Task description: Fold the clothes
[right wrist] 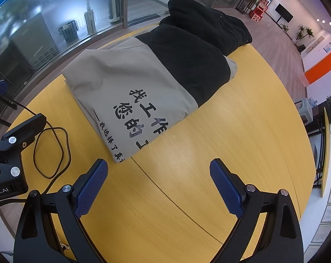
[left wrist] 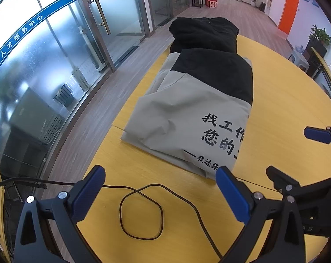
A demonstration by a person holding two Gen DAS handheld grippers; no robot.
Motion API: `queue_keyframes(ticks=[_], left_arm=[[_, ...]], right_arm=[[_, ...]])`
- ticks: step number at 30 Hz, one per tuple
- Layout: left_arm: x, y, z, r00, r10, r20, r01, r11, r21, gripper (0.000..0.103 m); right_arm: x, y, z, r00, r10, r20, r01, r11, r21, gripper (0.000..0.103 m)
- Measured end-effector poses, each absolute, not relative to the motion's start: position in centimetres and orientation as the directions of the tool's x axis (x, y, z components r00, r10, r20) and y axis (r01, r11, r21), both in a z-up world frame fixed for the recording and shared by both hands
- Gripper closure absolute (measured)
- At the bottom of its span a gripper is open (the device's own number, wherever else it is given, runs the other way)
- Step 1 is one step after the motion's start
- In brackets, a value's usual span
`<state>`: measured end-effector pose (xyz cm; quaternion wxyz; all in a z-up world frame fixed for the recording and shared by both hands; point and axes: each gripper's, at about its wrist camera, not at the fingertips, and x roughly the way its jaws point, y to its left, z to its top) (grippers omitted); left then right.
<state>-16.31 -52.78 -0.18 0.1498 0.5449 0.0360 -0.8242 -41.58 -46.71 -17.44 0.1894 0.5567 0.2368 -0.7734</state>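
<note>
Now both claws hover empty above the yellow table: the left gripper and the right gripper each hold their blue pads wide apart. Toward twelve o'clock lies the folded grey-and-black jacket (printed characters facing up), with a black garment touching its far end. A looped cable rests beneath the left claw.

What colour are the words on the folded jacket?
Black, on the folded jacket; clearest in right wrist view.
</note>
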Motion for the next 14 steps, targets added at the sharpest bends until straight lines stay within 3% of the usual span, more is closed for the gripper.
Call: queue_keyframes(ticks=[14], left_arm=[[-16.27,-53.04,-0.14,-0.361,-0.207,-0.909,0.286,-0.953,0.103,0.000]], right_arm=[[-41.56,-46.93,-17.52,-0.307,-0.031,-0.951,0.561,-0.813,-0.155,0.008]])
